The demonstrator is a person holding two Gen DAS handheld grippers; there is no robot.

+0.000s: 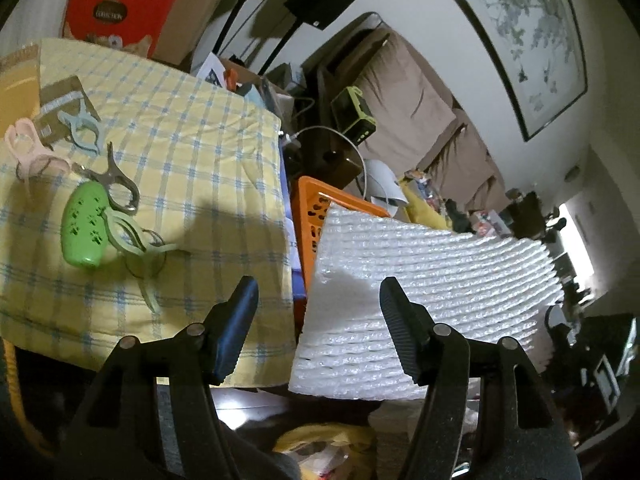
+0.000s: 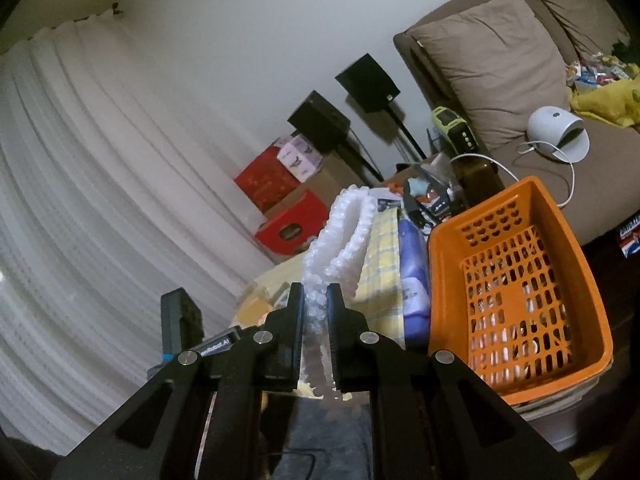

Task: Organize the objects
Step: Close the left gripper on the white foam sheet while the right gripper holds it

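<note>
Right wrist view: right claw (image 2: pixel 316 312) clamps folded bubble wrap (image 2: pixel 344 236) beside the orange basket (image 2: pixel 444 264), for stowing; left claw (image 1: pixel 320 308) gapes empty.

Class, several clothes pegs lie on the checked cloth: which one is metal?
The silver metal spring clamp, lying just above the green plastic case; the others are pastel plastic.
</note>
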